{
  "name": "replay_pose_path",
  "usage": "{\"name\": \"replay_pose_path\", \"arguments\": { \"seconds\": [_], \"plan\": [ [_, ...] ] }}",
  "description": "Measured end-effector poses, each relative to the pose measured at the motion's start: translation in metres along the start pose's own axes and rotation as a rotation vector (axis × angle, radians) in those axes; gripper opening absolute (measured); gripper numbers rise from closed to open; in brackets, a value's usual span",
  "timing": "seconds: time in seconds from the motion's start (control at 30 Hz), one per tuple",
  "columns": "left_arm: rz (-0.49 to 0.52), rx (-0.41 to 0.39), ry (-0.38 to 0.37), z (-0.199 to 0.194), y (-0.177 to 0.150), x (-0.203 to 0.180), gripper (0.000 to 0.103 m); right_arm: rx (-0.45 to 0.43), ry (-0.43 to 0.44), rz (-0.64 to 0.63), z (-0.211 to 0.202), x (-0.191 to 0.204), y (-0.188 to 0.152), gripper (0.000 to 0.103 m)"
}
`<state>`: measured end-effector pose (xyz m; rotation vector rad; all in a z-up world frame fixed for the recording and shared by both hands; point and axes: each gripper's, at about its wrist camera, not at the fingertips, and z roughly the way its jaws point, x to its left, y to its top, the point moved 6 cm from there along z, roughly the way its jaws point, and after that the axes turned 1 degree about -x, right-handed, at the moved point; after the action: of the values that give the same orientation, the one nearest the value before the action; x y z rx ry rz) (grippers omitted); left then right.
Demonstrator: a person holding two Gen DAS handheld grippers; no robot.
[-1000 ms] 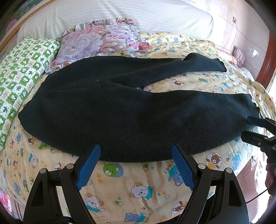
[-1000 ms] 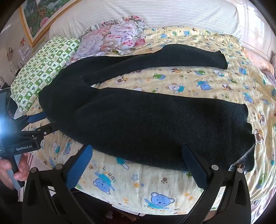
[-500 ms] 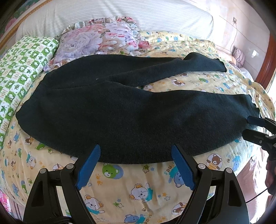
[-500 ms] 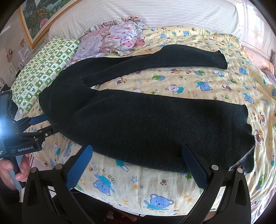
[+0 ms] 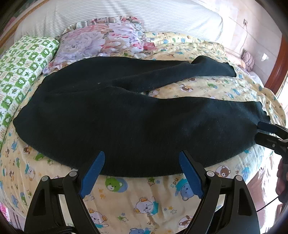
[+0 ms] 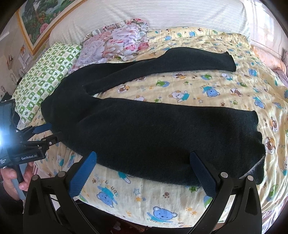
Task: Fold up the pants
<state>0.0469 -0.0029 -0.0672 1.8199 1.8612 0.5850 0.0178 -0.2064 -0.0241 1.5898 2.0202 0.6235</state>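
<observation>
Dark pants (image 5: 126,117) lie flat on a bed, waist at the left, both legs spread toward the right; they also show in the right wrist view (image 6: 153,133). My left gripper (image 5: 142,171) is open and empty, its blue pads at the near edge of the near leg. My right gripper (image 6: 144,172) is open and empty over the near leg's front edge. The right gripper appears in the left wrist view (image 5: 264,131) by the near leg's hem. The left gripper appears in the right wrist view (image 6: 48,133) by the waist.
The bedspread (image 5: 144,196) is yellow with cartoon bears. A green checked pillow (image 5: 21,63) and a floral pillow (image 5: 104,39) lie beyond the waist. A striped headboard (image 6: 162,14) runs along the back. A wooden frame (image 5: 277,63) stands at the right.
The left gripper has crept forward and left, so the pants sit closer between its pads. The right gripper has shifted slightly. Both stay open.
</observation>
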Motion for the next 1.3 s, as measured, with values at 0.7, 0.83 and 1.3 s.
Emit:
{"name": "replay_pose_path", "arguments": {
  "seconds": [0.7, 0.83, 1.3],
  "plan": [
    [0.06, -0.013, -0.098, 0.026, 0.06, -0.012, 0.085, -0.042, 0.046, 0.115, -0.004, -0.051, 0.038, 0.103],
    [0.084, -0.022, -0.107, 0.033, 0.076, -0.015, 0.085, -0.043, 0.047, 0.119, -0.003, -0.061, 0.055, 0.103],
    [0.198, -0.005, -0.198, 0.082, 0.168, -0.019, 0.084, -0.062, 0.025, 0.129, 0.007, -0.126, 0.144, 0.097]
  ]
}}
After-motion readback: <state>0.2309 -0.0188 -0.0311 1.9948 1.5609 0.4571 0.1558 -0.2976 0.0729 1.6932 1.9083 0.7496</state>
